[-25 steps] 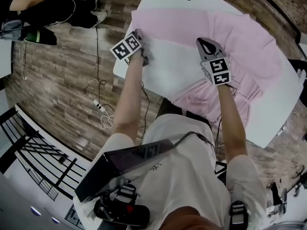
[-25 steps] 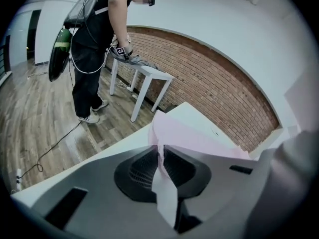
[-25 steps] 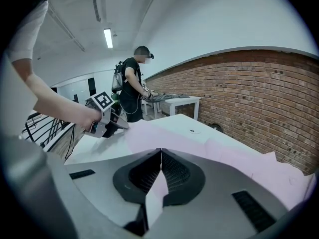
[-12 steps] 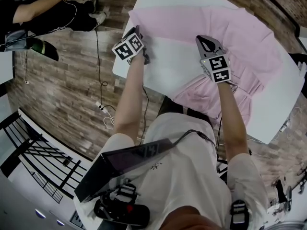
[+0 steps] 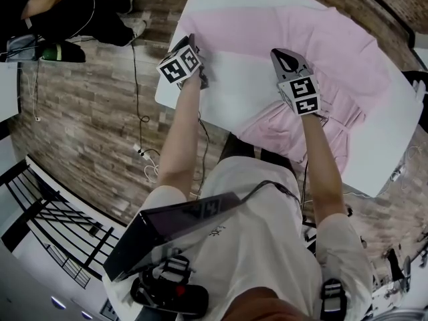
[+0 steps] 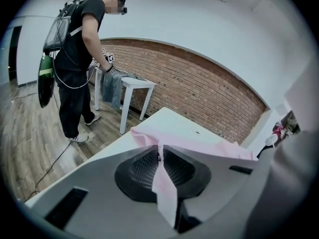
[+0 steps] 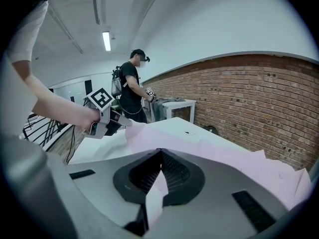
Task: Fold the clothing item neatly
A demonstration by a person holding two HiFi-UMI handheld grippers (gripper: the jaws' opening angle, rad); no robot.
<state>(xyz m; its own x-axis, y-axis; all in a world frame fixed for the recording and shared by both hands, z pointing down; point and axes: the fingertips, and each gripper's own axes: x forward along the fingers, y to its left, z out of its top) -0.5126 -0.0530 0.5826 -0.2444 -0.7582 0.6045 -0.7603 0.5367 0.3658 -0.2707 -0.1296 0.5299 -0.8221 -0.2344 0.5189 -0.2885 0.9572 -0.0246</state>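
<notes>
A pink garment lies spread across the white table, and its near part hangs over the table's front edge. My left gripper is at the garment's left corner, shut on a fold of the pink cloth that runs down between its jaws. My right gripper is over the garment's near edge, shut on another pink fold. In the right gripper view, the left gripper holds the lifted pink corner just above the table.
Another person in black stands at a small white table draped with grey clothing. A brick wall runs behind the tables. Wood floor with a loose cable lies to the left, and a black railing at lower left.
My left gripper has risen slightly with the pink corner in its jaws. The right gripper has stayed put. The person in black has shifted at the upper left.
</notes>
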